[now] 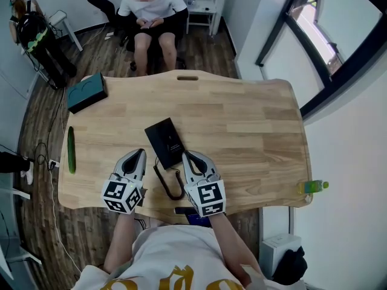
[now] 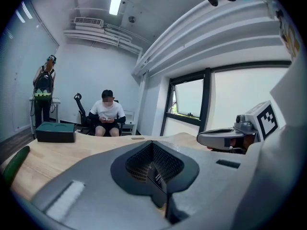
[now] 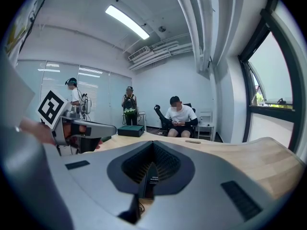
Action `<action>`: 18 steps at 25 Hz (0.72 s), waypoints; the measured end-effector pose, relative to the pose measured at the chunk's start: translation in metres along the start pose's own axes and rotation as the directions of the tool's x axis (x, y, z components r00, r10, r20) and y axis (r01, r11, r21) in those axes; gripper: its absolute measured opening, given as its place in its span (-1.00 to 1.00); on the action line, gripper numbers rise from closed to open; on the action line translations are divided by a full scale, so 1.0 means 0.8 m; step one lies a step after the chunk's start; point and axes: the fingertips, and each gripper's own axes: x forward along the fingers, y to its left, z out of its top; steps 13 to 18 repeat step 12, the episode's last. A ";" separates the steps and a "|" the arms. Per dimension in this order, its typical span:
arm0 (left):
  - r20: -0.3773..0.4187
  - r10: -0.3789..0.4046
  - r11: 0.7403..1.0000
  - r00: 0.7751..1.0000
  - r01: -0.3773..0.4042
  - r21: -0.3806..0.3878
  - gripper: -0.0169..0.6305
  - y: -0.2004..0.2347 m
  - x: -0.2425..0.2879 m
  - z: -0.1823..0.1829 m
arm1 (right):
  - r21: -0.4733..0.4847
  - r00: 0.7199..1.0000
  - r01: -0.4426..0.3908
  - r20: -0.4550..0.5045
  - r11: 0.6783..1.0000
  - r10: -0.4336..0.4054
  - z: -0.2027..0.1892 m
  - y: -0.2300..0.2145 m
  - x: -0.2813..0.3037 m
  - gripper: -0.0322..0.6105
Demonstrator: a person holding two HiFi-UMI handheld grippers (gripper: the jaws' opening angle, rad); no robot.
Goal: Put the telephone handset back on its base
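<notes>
Down at the near edge of the wooden table point(image 1: 254, 132), left gripper point(image 1: 140, 153) and right gripper point(image 1: 187, 156) side by side, jaws closed tight, empty; black telephone point(image 1: 165, 142) just beyond.

The head view looks steeply down at the worktop point(image 1: 242, 119). Cameras on the left gripper point(image 1: 138, 154) and right gripper point(image 1: 188, 156) face low across it, sharing the seated person point(image 1: 151, 11).

No lettering anywhere is clear enough to be read

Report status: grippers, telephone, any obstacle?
Left gripper and right gripper both shut, empty. Telephone lies flat between their tips; cannot tell handset from base. Nothing blocking; cucumber far off at table's left edge.
</notes>
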 end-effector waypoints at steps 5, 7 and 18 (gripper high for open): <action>-0.006 -0.003 1.000 1.000 0.003 0.004 -0.94 0.000 0.003 -0.001 | 0.005 1.000 0.005 -0.004 1.000 -0.005 -0.002 -0.004 0.000 -0.89; -0.008 -0.002 1.000 1.000 0.002 0.003 -0.94 0.000 0.003 -0.002 | 0.005 1.000 0.009 -0.011 1.000 -0.009 -0.002 -0.005 0.000 -0.89; -0.008 -0.004 1.000 1.000 0.004 0.002 -0.94 0.001 0.003 -0.004 | 0.005 1.000 0.005 -0.006 1.000 -0.005 -0.004 -0.004 0.001 -0.89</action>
